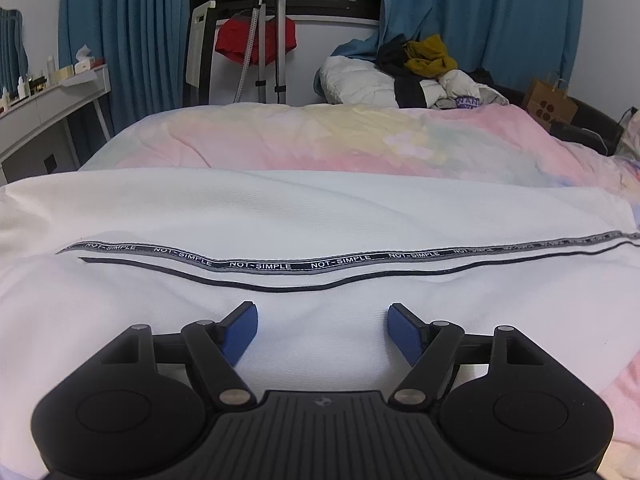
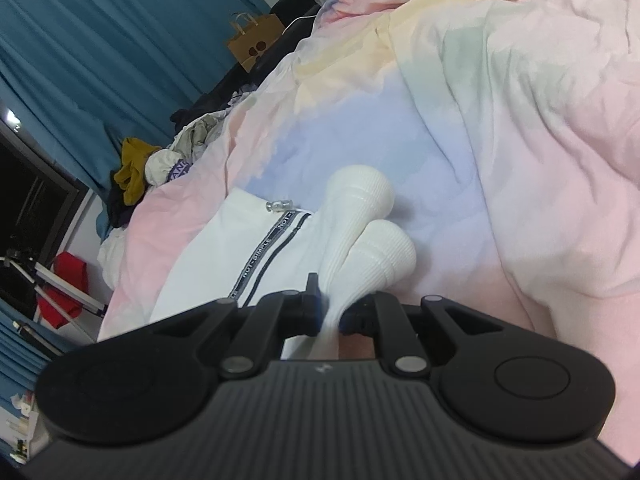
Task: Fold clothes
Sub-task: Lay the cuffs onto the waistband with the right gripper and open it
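While the left gripper (image 1: 322, 330) hovers wide apart over the white trousers (image 1: 304, 216) spread on the bed (image 1: 328, 140), the right gripper (image 2: 334, 312) pinches their ribbed cuffs (image 2: 368, 232).

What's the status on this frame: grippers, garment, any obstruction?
Left gripper open, low over white garment spread on the bed. Right gripper shut on its ribbed cuffs. Nothing in the way.

Both wrist views sit low over the bed (image 1: 320, 140) (right one rolled), sharing the white trousers (image 1: 280, 216).
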Demonstrator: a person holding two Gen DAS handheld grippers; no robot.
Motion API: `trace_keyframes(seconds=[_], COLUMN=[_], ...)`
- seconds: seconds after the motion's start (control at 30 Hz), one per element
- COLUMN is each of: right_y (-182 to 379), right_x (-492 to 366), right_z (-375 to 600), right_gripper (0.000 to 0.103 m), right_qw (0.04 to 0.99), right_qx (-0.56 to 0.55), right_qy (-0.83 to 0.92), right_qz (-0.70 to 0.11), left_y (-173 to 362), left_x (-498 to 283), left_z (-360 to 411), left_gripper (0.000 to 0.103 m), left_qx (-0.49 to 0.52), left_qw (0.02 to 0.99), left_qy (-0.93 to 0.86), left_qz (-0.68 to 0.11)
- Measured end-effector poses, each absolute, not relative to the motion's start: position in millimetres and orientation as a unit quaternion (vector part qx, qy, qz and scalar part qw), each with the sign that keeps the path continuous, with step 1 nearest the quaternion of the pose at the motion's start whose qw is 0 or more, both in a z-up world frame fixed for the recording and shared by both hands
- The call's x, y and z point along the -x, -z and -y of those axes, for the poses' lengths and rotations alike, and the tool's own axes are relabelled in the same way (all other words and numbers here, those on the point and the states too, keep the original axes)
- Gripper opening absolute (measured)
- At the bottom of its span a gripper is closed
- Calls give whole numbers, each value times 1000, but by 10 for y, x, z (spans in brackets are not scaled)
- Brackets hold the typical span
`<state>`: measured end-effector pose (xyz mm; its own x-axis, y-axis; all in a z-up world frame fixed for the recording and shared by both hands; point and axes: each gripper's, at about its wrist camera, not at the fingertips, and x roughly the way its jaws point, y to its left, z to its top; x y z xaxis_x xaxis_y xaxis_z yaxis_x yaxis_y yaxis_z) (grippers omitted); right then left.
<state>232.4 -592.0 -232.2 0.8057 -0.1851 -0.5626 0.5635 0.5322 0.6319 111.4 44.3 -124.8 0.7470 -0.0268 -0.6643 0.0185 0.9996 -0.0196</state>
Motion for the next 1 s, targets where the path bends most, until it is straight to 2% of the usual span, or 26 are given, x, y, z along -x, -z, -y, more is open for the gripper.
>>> trace_keyframes(seconds=[0.27, 0.47, 0.6, 0.73, 0.9, 1.0], right_y=[2192, 2092, 1763, 1237, 706, 740], right_x=[-2342, -2349, -2436, -2561, -2536, -2334], right_z=[5845, 5759, 5473, 4872, 3567, 2629], right_gripper=[11, 11, 11, 11, 11, 11], right_qw=[860, 873, 902, 943, 992, 999], right_qx=[-415, -394, -320, -232, -81, 35], right_qy=[222, 224, 239, 211, 82, -24], right_qz=[-200, -180, -162, -110, -45, -22], left_y=[1242, 1169, 992, 753, 668, 678], left_x=[-1150, -1201, -1174, -1105, -1025, -938], left_z=[-418, -479, -571, -828, -1430, -1762], left_gripper=[75, 76, 76, 77, 78, 78], left_qx=[-3, 26, 66, 141, 296, 361], left_qw=[931, 928, 936, 941, 908, 888], left_qy=[12, 14, 8, 4, 6, -7], left_qz=[-364, -371, -344, -308, -298, -284])
